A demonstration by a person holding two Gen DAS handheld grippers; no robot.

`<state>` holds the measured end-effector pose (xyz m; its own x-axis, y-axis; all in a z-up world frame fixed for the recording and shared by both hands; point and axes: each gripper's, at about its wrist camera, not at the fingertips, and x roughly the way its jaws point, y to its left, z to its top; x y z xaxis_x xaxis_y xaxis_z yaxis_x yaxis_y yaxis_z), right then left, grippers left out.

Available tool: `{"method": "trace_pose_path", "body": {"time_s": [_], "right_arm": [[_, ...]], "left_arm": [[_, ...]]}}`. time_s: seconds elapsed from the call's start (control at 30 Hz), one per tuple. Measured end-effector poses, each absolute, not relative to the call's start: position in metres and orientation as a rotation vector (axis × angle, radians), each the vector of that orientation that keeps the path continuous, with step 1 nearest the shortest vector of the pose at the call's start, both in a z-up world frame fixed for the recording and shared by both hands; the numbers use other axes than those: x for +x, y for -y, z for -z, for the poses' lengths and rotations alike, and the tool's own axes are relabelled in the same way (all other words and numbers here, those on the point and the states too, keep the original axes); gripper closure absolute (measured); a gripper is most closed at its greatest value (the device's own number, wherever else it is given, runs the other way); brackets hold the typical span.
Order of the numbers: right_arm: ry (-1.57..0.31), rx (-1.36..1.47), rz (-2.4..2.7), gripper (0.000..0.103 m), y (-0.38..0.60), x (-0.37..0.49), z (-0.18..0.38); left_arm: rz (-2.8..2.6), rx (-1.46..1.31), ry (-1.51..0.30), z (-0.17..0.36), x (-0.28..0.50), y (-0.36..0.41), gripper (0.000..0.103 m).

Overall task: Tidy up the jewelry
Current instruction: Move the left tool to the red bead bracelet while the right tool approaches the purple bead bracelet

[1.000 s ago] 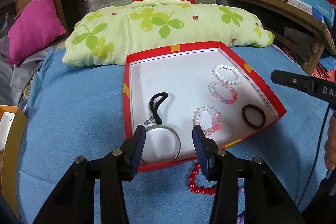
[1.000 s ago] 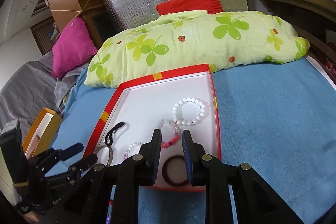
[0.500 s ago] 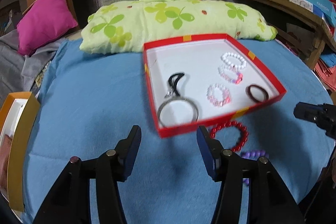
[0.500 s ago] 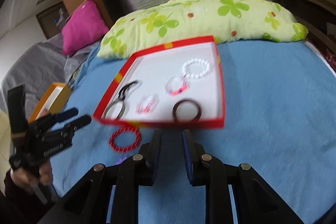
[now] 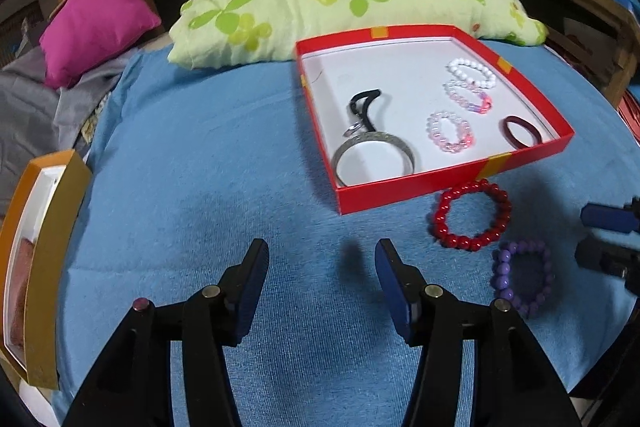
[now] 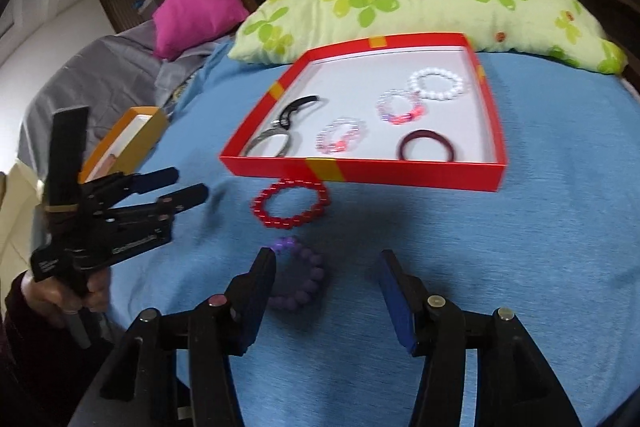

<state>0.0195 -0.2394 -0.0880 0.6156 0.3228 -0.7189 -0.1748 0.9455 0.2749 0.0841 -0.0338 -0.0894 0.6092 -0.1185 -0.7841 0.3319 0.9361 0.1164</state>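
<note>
- The red box (image 5: 452, 183) lies on the blue bedspread (image 5: 208, 155) and already holds a white bead bracelet (image 5: 472, 73), two pink bead bracelets, a dark band (image 5: 522, 137), a silver bangle (image 5: 374, 159) and a black loop.
- Two pieces lie outside it: the red bead bracelet (image 6: 291, 203), just beside the box's near wall, and the purple bead bracelet (image 6: 299, 277), nearer the grippers — my guess is that these are what is left to sort.
- The right gripper (image 6: 326, 291) is released, jaws wide, and holds nothing. The purple bracelet lies flat just ahead of its left finger (image 6: 256, 297), partly hidden by it, so it sits a little left of the jaw gap.
- The left gripper (image 5: 320, 287) is also spread and empty, over bare bedspread; from it both bracelets lie off to the right, well apart.
- The right hand is plainly the nearer one. As a flat ring the bracelet has no real long axis — any pinch across one side of the bead loop should do, after a small shift leftward.
</note>
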Motion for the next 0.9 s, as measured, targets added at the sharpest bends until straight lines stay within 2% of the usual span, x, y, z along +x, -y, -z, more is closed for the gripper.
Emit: {"method": "trace_pose_path", "body": {"time_s": [0.07,0.13,0.23,0.33,0.37,0.47,0.9], "right_arm": [[-0.867,0.163,-0.303,0.047,0.232,0.022,0.089],[-0.881,0.124,-0.317,0.064,0.222,0.024,0.092],[-0.905,0.087,-0.325,0.078,0.212,0.028,0.1],[-0.934,0.041,-0.29,0.086,0.206,0.033,0.11],[-0.94,0.034,-0.282,0.088,0.206,0.033,0.113],[-0.929,-0.001,-0.27,0.088,0.203,0.032,0.114],[-0.922,0.068,-0.147,0.088,0.251,0.031,0.102]], "left_arm": [[0.263,0.254,-0.888,0.09,0.087,0.034,0.047],[0.266,0.256,-0.891,0.09,0.088,0.036,0.047],[0.279,0.258,-0.895,0.091,0.087,0.04,0.046],[0.29,0.266,-0.898,0.093,0.086,0.045,0.046],[0.292,0.267,-0.899,0.093,0.086,0.047,0.046],[0.29,0.262,-0.9,0.094,0.086,0.049,0.036],[0.353,0.282,-0.914,0.099,0.083,0.078,0.035]]}}
